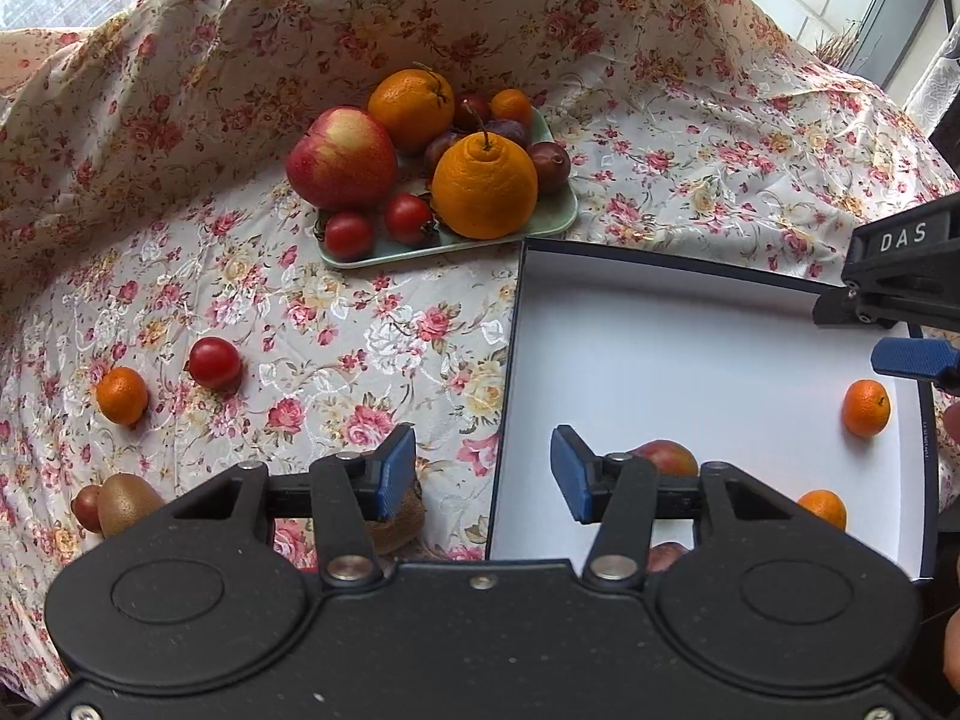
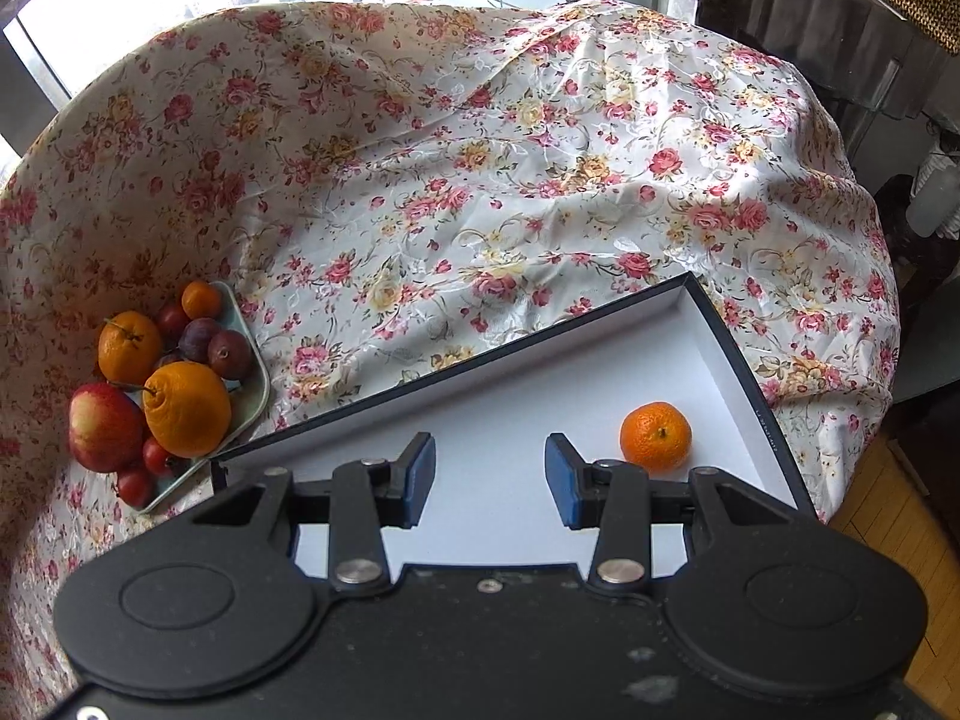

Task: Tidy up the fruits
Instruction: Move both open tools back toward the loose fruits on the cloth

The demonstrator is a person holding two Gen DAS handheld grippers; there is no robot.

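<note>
Right wrist, mandarin [image 2: 655,435] stem-up, box [image 2: 708,324]

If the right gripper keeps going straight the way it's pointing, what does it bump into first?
Probably the white floor of the box. The right gripper is open and empty, aimed into the box. The small mandarin sits just right of that line, so it would likely miss it, though depth is hard to judge.

Fruit split between green tray [image 1: 567,204], white box [image 1: 690,312] and floral cloth.

Tray, far left of box: apple [image 1: 341,157], two oranges, plums, tomatoes. Box holds mandarin [image 2: 655,435], others near edge. Cloth: tomato [image 1: 214,362], mandarin, kiwi [image 1: 127,503].
</note>
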